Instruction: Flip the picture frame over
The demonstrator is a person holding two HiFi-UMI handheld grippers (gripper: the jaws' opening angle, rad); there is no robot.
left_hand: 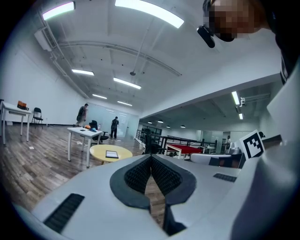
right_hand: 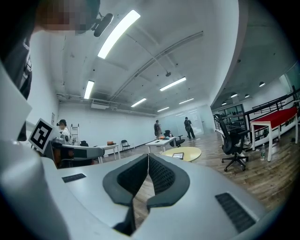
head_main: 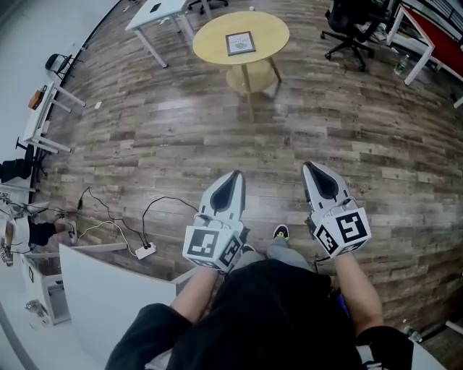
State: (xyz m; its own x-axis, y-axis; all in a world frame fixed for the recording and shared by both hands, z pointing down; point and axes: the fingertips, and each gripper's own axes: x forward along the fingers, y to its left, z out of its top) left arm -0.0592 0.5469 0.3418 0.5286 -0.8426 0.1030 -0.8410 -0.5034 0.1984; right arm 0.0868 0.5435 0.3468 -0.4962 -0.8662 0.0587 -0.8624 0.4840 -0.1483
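Left gripper view looks straight along my left gripper (left_hand: 151, 158). Its two dark ribbed pads (left_hand: 136, 176) meet at the tips, closed with nothing between them, and only floorboards show through the slit behind. My right gripper (right_hand: 148, 157) stands the same way in its own view, jaws pressed together and empty.

From my head camera I see both grippers side by side in front of my body, pointing ahead over the wooden floor (head_main: 181, 130), each with its marker cube (head_main: 212, 247) toward my wrist. One of my shoes (head_main: 281, 232) peeks out between them.

The picture frame (head_main: 240, 43) is well apart from both grippers. It lies flat near the middle of a round yellow table (head_main: 210, 30) far ahead of me, with a dark border and pale centre facing up. Neither gripper touches it or the table.

A white table (head_main: 155, 11) stands beside the round one to the left, and a black office chair (head_main: 354, 29) to its right. Near my left side, a power strip (head_main: 145, 251) with looping cables lies on the floor.
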